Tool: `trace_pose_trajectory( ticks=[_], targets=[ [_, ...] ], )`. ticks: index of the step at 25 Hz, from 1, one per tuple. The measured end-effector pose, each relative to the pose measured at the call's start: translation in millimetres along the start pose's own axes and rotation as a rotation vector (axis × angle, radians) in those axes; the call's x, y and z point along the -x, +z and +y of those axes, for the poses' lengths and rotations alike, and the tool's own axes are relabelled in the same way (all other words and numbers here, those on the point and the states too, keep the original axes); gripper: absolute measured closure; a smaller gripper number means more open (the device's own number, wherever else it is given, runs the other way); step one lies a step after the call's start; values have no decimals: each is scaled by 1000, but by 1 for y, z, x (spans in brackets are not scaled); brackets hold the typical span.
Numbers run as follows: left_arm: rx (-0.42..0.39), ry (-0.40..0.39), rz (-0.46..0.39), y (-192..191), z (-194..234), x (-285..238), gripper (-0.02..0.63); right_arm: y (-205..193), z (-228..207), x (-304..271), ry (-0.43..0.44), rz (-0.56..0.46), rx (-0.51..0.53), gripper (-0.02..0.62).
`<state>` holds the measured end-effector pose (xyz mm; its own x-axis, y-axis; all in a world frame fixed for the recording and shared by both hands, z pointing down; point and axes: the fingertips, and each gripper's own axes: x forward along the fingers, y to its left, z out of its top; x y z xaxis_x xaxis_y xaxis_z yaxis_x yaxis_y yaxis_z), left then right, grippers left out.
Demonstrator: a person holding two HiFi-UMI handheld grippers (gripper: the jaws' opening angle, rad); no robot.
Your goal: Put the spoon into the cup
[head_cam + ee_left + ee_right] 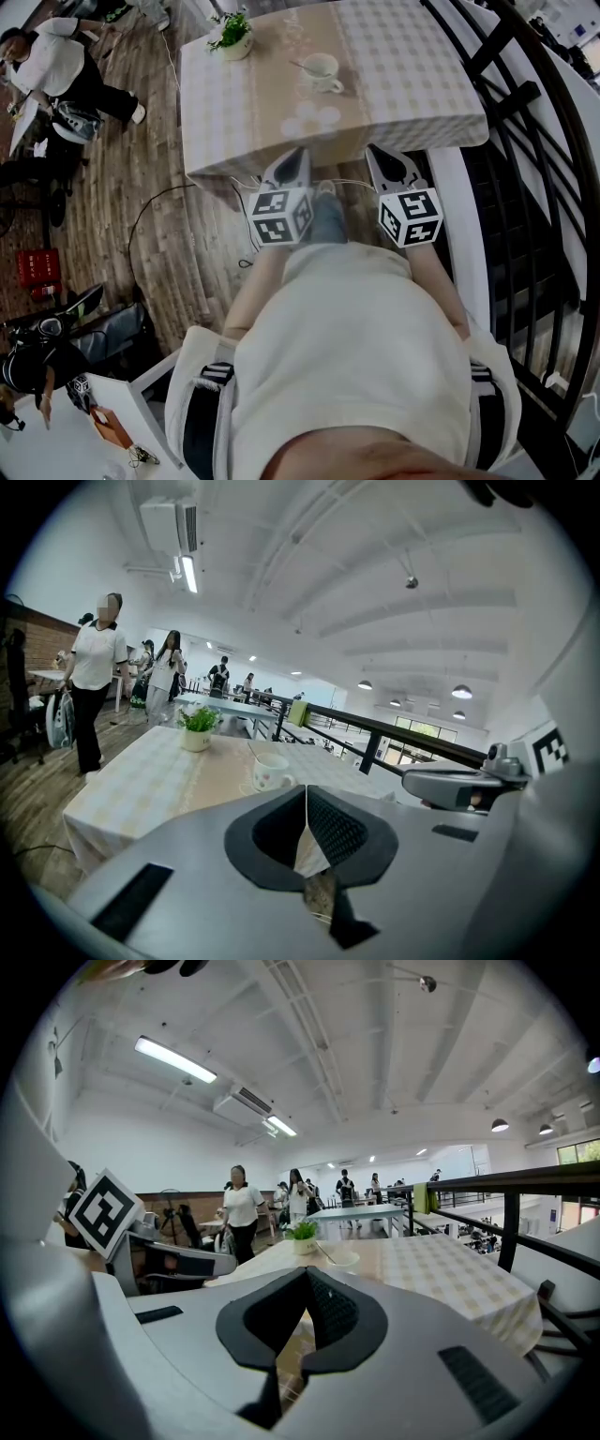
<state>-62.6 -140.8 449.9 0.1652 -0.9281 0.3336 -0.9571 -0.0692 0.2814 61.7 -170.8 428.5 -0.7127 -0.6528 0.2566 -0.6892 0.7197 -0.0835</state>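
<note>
A white cup (322, 68) stands on a saucer on the checked tablecloth (412, 75), well back from the table's front edge. A thin spoon (300, 66) sticks out of the cup toward the left. The left gripper view shows the same cup (273, 772) with the spoon handle (252, 753) slanting up from it. My left gripper (298, 150) and right gripper (375, 150) hover side by side at the table's front edge, short of the cup. Both are shut and hold nothing, the jaw tips meeting in the left gripper (306, 789) and the right gripper (307, 1271) views.
A small potted plant (232, 36) stands at the table's far left corner. A black railing (525, 141) runs along the right side. People (56, 66) stand by other tables at the left, and a cable (150, 216) lies on the wooden floor.
</note>
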Motion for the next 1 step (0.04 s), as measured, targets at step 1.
trace_pose_trajectory(
  ticks=[1],
  targets=[
    [-1, 1, 1, 0, 0, 0, 600, 0, 0, 0, 0, 0, -1, 595]
  ],
)
